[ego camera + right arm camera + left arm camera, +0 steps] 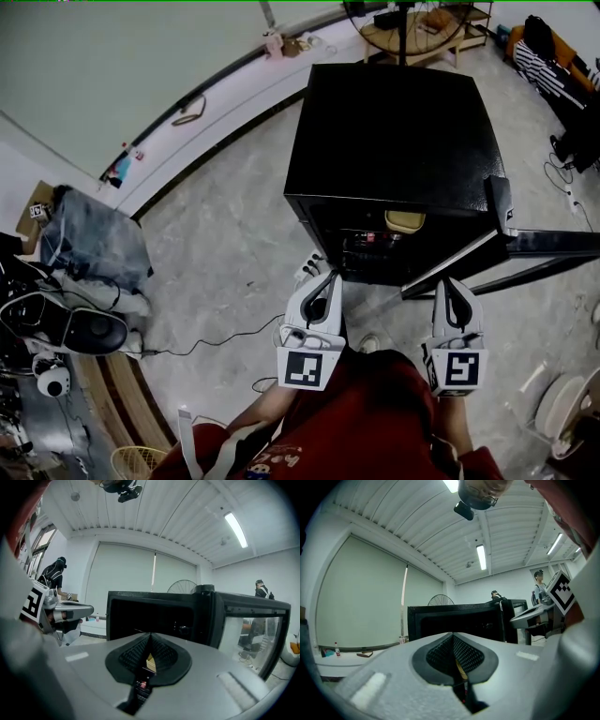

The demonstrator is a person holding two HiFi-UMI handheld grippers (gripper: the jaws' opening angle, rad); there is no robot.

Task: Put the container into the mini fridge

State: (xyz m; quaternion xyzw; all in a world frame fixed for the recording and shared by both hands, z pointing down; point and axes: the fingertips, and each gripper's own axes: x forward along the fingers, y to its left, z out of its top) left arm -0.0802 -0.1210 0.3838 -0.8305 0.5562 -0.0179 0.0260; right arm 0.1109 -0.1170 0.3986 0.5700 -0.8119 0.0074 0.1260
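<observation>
A black mini fridge (394,131) stands on the floor with its door (539,244) swung open to the right. A beige container (405,221) sits inside, near the top of the open compartment. My left gripper (329,274) is held shut just before the fridge's front left, with nothing in it. My right gripper (447,280) is shut and empty too, just below the open door's edge. In the left gripper view the jaws meet at the tips (452,634) facing the fridge (454,618). In the right gripper view the shut jaws (150,634) frame a sliver of the container (151,663).
A grey bag (94,239), a dark helmet-like object (89,330) and cables (216,342) lie on the floor at left. A round table (422,33) stands behind the fridge. White plates (562,408) lie at lower right. A person (54,581) stands at the far left in the right gripper view.
</observation>
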